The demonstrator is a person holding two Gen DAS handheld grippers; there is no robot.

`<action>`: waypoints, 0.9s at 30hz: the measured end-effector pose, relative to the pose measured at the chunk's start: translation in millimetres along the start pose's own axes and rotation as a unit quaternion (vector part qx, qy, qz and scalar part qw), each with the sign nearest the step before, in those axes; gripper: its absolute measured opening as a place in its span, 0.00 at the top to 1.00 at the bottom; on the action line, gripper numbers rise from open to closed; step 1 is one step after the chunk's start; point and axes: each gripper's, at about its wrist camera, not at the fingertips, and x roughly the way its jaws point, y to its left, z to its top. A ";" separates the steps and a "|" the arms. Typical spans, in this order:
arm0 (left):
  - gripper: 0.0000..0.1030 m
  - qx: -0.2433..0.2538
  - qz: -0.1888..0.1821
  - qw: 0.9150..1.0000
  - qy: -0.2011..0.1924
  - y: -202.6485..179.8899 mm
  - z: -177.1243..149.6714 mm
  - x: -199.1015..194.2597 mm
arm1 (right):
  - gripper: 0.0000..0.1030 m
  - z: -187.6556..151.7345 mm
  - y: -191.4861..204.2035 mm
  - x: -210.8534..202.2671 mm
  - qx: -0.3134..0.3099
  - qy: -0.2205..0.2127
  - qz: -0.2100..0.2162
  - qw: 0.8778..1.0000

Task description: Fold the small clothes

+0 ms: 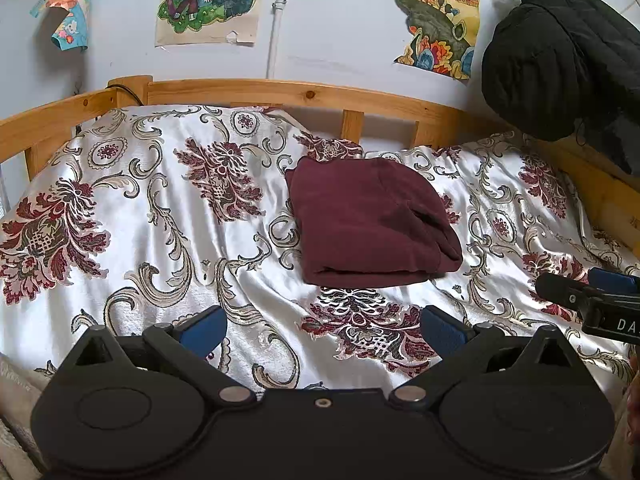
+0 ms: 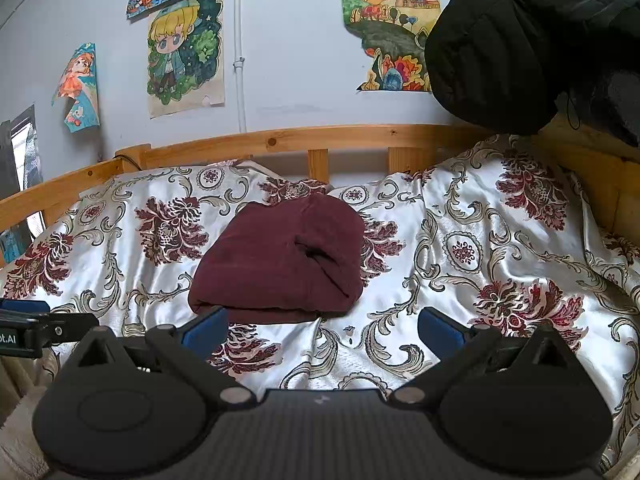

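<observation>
A dark maroon garment [image 1: 370, 220] lies folded into a compact bundle on the floral bedspread [image 1: 160, 240]. It also shows in the right wrist view [image 2: 280, 260]. My left gripper [image 1: 322, 330] is open and empty, held above the bedspread nearer the front edge than the garment. My right gripper [image 2: 322, 332] is open and empty, just in front of the garment's near edge. The right gripper also shows at the right edge of the left wrist view [image 1: 588, 296]. The left gripper shows at the left edge of the right wrist view [image 2: 36, 326].
A wooden bed rail [image 1: 280, 96] runs along the back and sides. A black padded jacket [image 1: 560, 60] hangs at the right over the rail. Posters [image 1: 208, 0] hang on the wall behind. The bedspread is wrinkled around the garment.
</observation>
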 end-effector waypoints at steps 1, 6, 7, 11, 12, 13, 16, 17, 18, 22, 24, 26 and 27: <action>0.01 0.000 0.000 1.000 0.001 0.1 -0.2 0.3 | 0.00 0.0 0.0 0.0 0.000 0.000 0.000 1.000; 0.01 0.002 -0.002 1.000 0.003 -0.1 -0.5 0.8 | 0.00 0.0 0.2 0.1 0.000 0.000 0.000 1.000; 0.01 0.003 -0.002 1.000 0.003 -0.1 -0.6 0.8 | 0.00 0.0 0.1 0.1 0.000 0.000 0.000 1.000; 0.01 -0.002 -0.010 1.000 0.007 0.7 2.1 1.4 | 0.00 0.1 0.2 0.1 0.000 0.000 0.000 1.000; 0.01 -0.005 -0.011 1.000 0.007 1.0 4.0 0.8 | 0.00 0.1 0.2 0.2 0.000 0.000 0.000 1.000; 0.01 -0.008 -0.005 1.000 0.007 1.0 5.4 0.4 | 0.00 0.1 0.3 0.2 0.000 0.000 0.000 1.000; 0.01 0.005 0.067 0.998 -0.003 -4.6 8.6 -0.5 | 0.00 0.1 0.5 0.2 0.000 0.000 -0.001 1.000; 0.01 0.010 0.075 0.997 -0.007 -5.6 9.0 -1.2 | 0.00 0.0 0.3 0.2 0.001 0.001 -0.001 1.000; 0.01 0.009 0.070 0.997 -0.011 -4.7 9.7 -2.9 | 0.00 0.1 0.3 0.3 0.000 0.000 0.000 1.000; 0.01 -0.009 0.051 0.998 -0.034 0.7 10.4 -10.7 | 0.00 -1.1 -0.3 0.7 -0.001 0.002 0.001 1.000; 0.01 -0.007 0.048 0.998 -0.037 0.8 10.4 -11.9 | 0.00 -1.5 -0.3 1.0 -0.001 0.002 0.001 1.000; 0.01 -0.003 0.047 0.998 -0.040 -0.4 10.5 -12.5 | 0.00 -2.1 -0.1 1.1 -0.001 0.003 0.001 1.000; 0.01 -0.001 0.046 0.998 -0.040 -1.3 10.4 -12.1 | 0.00 -3.1 0.6 1.2 -0.001 0.004 0.001 1.000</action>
